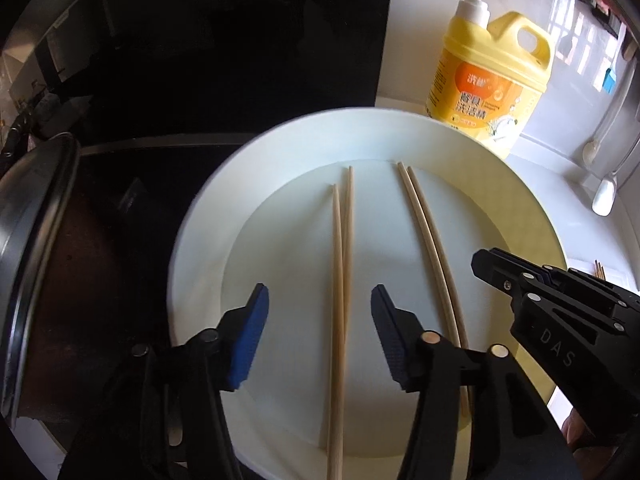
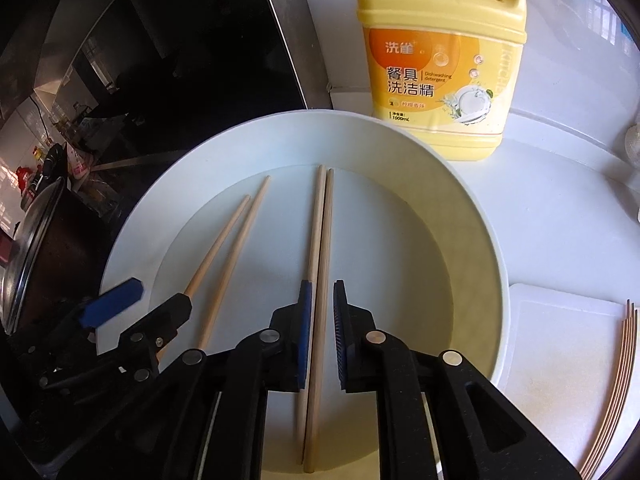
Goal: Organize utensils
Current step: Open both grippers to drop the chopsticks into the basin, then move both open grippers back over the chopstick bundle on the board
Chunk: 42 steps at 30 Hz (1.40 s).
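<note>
White kitchen counter holds a plate (image 2: pixel 472 216) with 2 chopstick pairs: left gripper (image 1: pixel 318 300) gapes wide around the left pair (image 1: pixel 342 280); right gripper (image 2: pixel 322 300) nearly pinches the right pair (image 2: pixel 320 280), ready for lifting.

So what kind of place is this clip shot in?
Most likely a home kitchen counter: a dishwashing detergent jug stands behind a white plate holding chopsticks, with a lidded pot on a dark cooktop beside it.
</note>
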Each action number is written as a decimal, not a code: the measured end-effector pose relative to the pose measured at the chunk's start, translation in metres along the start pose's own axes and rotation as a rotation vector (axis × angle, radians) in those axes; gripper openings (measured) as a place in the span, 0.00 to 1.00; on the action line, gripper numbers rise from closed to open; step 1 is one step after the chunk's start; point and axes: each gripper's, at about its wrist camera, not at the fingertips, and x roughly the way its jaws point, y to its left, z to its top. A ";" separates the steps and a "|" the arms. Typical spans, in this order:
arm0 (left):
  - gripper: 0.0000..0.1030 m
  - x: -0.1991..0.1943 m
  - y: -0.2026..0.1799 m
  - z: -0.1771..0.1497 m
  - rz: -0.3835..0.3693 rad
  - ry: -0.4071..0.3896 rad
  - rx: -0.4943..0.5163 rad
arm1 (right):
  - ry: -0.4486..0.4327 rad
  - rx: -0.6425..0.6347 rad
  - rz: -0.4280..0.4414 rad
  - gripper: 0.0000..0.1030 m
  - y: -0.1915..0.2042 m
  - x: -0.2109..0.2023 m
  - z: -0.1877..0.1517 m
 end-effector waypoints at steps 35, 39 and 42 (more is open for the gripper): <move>0.89 -0.079 -0.051 -0.024 -0.089 -0.131 0.083 | -0.168 0.137 -0.141 0.62 -0.065 -0.122 -0.079; 0.89 -0.087 -0.078 -0.031 -0.109 -0.142 0.111 | -0.173 0.166 -0.188 0.62 -0.095 -0.142 -0.101; 0.89 -0.094 -0.106 -0.036 -0.125 -0.145 0.122 | -0.178 0.187 -0.224 0.62 -0.121 -0.158 -0.117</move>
